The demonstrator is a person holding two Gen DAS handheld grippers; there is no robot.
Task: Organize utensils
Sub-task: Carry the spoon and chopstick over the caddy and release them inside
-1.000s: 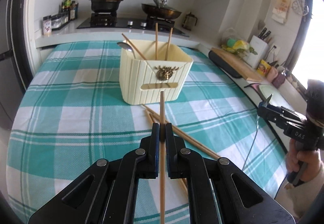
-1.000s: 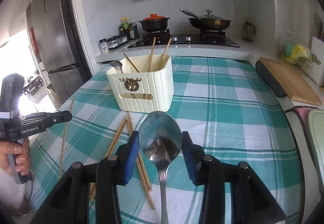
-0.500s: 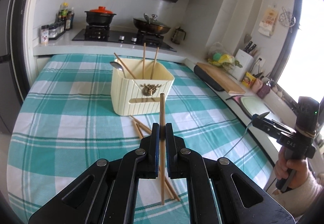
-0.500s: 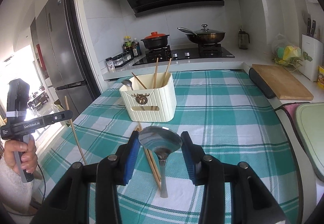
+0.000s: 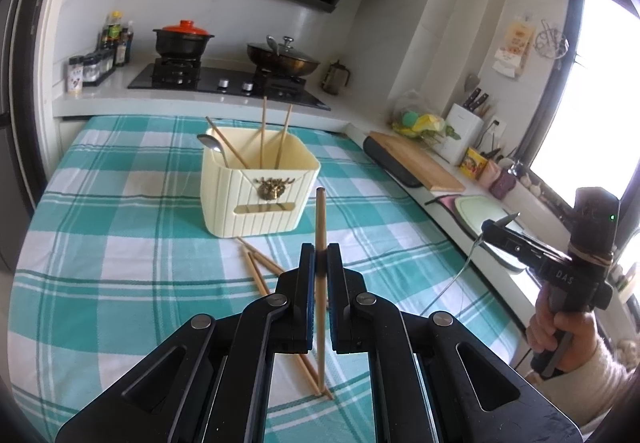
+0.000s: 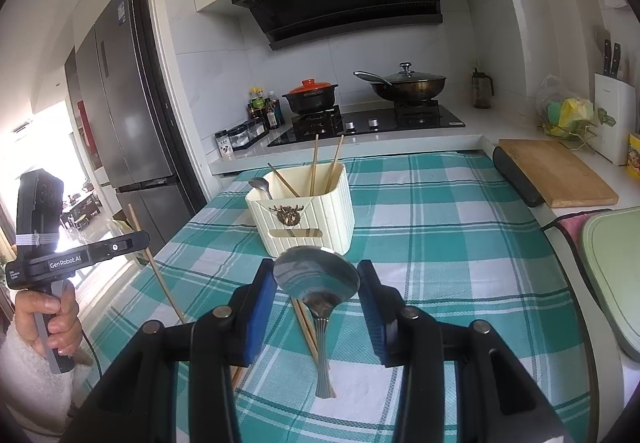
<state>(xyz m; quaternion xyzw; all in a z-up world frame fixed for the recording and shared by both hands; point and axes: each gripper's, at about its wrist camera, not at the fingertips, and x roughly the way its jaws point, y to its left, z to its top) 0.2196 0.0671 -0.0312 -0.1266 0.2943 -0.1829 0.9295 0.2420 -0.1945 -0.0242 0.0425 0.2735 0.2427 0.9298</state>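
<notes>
A cream utensil holder (image 5: 258, 185) (image 6: 306, 209) stands on the checked tablecloth with a spoon and three chopsticks in it. My left gripper (image 5: 320, 263) is shut on a wooden chopstick (image 5: 320, 227), held upright above the table, short of the holder; the left gripper also shows in the right wrist view (image 6: 136, 239). My right gripper (image 6: 317, 277) is shut on a metal spoon (image 6: 317, 275) by its bowl, handle hanging down, raised in front of the holder. The right gripper appears at the right of the left wrist view (image 5: 500, 227).
Loose chopsticks (image 5: 260, 267) (image 6: 306, 323) lie on the cloth in front of the holder. A stove with a pot (image 5: 182, 41) and pan (image 6: 404, 85) is behind the table. A cutting board (image 6: 556, 173) and a green tray (image 6: 612, 263) lie to the right.
Both grippers have risen and pulled back from the holder, lifting the chopstick and the spoon off the table. The holder looks smaller and farther now.
</notes>
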